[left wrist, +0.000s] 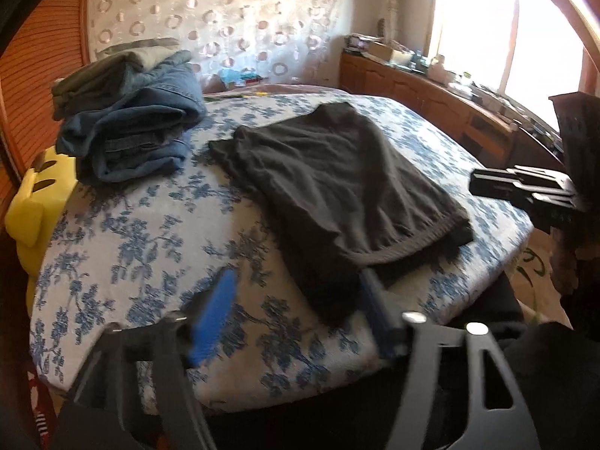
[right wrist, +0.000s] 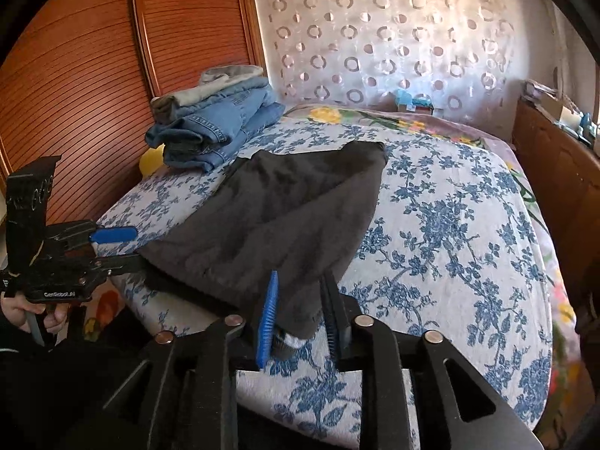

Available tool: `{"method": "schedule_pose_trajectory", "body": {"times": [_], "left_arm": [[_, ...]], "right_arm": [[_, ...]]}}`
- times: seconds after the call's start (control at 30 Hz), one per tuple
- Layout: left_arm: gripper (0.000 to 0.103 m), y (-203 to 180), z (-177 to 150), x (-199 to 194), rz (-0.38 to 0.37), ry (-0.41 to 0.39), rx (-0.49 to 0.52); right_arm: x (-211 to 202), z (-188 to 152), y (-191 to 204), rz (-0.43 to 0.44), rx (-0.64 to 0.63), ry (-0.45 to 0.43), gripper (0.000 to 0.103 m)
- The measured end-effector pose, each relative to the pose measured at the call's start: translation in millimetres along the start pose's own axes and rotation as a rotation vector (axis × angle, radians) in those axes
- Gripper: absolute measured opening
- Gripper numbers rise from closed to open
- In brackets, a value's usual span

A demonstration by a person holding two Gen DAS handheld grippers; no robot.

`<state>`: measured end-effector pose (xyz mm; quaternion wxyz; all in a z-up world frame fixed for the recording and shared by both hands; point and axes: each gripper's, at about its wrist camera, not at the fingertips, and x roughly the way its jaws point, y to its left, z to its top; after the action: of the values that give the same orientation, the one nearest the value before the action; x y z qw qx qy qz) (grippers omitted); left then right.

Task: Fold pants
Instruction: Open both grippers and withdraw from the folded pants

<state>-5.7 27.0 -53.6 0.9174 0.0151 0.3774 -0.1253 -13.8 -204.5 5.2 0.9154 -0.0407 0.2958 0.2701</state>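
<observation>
Dark charcoal pants (left wrist: 330,183) of soft, faintly wrinkled knit, folded to a rough trapezoid with a ribbed hem at the near edge, lying flat across a white bedspread (right wrist: 450,232) woven with blue floral sprigs. Near corner of the fabric draped over the mattress edge. Left gripper (left wrist: 296,307), black frame with ridged blue pads, spread wide and released: one pad over bare bedspread, the other just at the pants' near corner, cloth not pinched. Right gripper (right wrist: 300,311), same build, partly parted, with the pants' hanging corner between its pads; fabric against the dark right pad, left blue pad apart from it, so no firm clench. Behind the pants, near the slatted reddish wood doors (right wrist: 93,75), a stack of folded blue denim jeans (right wrist: 217,127). Small white lettering on the left gripper's body, not legible with certainty.
</observation>
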Motion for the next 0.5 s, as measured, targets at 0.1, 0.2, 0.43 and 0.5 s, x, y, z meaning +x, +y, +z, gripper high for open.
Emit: {"method": "schedule_pose_trajectory", "body": {"times": [0.1, 0.2, 0.43, 0.5], "left_arm": [[0.079, 4, 5, 6, -0.007, -0.002, -0.006], [0.079, 5, 11, 12, 0.003, -0.005, 0.000], [0.079, 3, 21, 10, -0.021, -0.040, 0.021], [0.079, 3, 24, 3, -0.026, -0.056, 0.023]], "right_arm": [[9, 3, -1, -0.006, 0.001, 0.000, 0.043], [23, 7, -1, -0.018, 0.007, 0.011, 0.049], [51, 17, -1, -0.027, 0.001, 0.025, 0.052], [55, 20, -1, -0.024, -0.003, 0.022, 0.052]]}}
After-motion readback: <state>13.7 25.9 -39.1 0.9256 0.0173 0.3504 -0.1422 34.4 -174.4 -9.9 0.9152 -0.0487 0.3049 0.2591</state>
